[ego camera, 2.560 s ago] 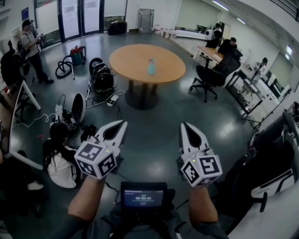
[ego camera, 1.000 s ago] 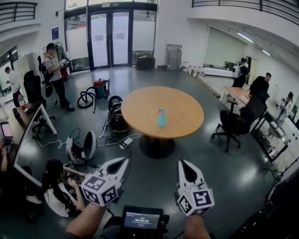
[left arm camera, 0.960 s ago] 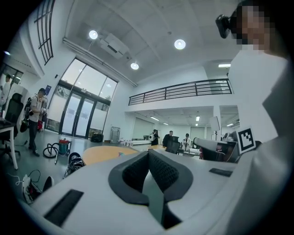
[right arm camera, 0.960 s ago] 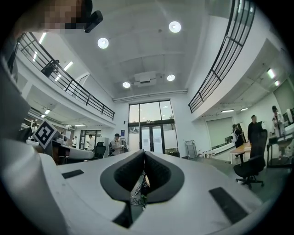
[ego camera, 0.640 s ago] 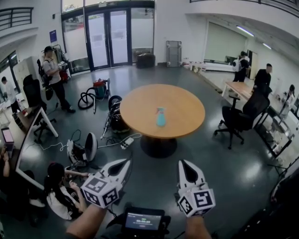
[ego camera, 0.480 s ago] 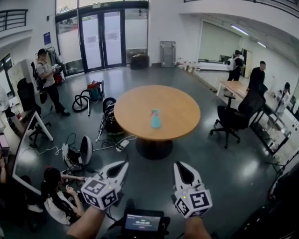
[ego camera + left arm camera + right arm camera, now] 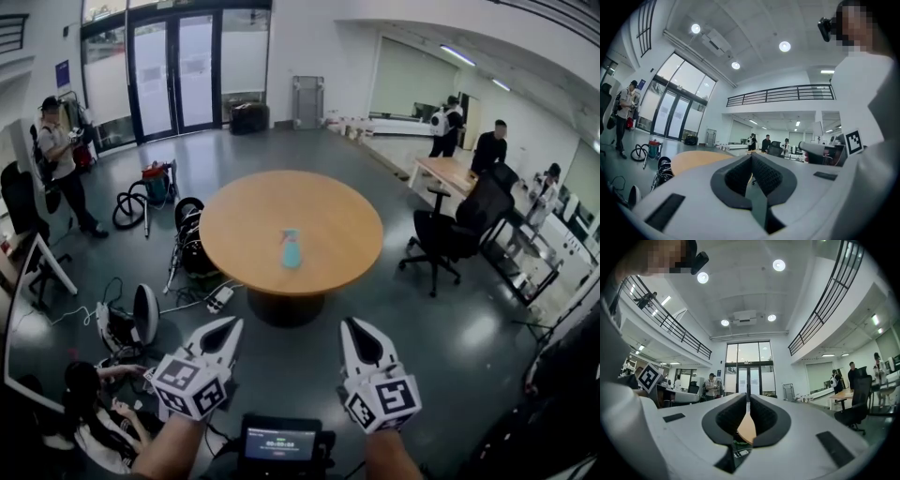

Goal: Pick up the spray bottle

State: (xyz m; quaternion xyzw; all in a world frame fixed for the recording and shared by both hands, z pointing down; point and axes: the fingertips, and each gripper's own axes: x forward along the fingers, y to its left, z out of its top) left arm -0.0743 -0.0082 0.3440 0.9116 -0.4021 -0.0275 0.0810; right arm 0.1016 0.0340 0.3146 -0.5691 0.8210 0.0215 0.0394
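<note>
Spray bottle [image 7: 291, 249]: stood upright near the middle of the round table [image 7: 342, 211] — well apart from both grippers.
Left gripper [image 7: 231, 325]: jaws pressed together, nothing held.
Right gripper [image 7: 351, 324]: jaws all but closed, nothing held.
Step judged: approach to the table, both grippers held level.
Next move: the gap is to be closed and one pair of jaws opened wide enough for the bottle.
</note>
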